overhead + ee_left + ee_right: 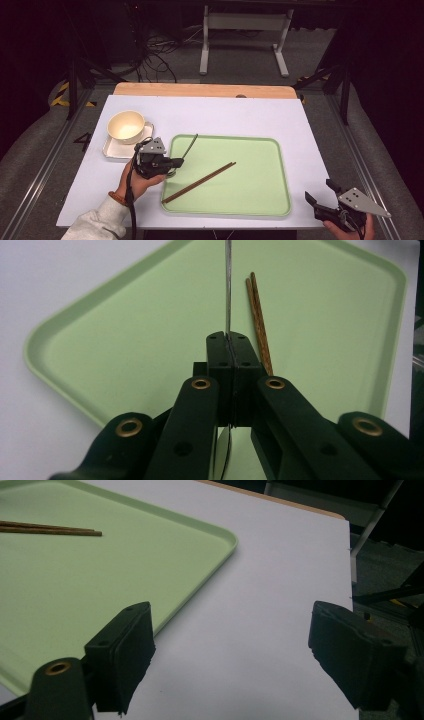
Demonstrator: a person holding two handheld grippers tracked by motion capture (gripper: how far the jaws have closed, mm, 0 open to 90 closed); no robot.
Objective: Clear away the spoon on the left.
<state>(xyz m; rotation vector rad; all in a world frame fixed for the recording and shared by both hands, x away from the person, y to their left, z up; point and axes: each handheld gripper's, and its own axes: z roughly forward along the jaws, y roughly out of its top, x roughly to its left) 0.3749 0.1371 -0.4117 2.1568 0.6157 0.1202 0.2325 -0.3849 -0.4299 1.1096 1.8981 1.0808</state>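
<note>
My left gripper [177,161] [229,337] is shut on a thin metal utensil [190,146] [228,285] at the left edge of the green tray [250,170] [125,340]. The utensil's slim handle sticks out past the jaws over the tray's near-left corner. A pair of brown chopsticks [200,181] [257,315] [50,529] lies slantwise on the tray, just beside the gripper tips. At the table's front right corner my right gripper [320,192] [232,630] stands open and empty over the white surface, right of the tray [100,580].
A cream bowl [126,125] sits on a small white square plate [112,149] left of the tray, close behind my left hand. The white table top [225,115] ends in a wooden strip [200,90] at the back. Cables and a frame stand on the floor beyond.
</note>
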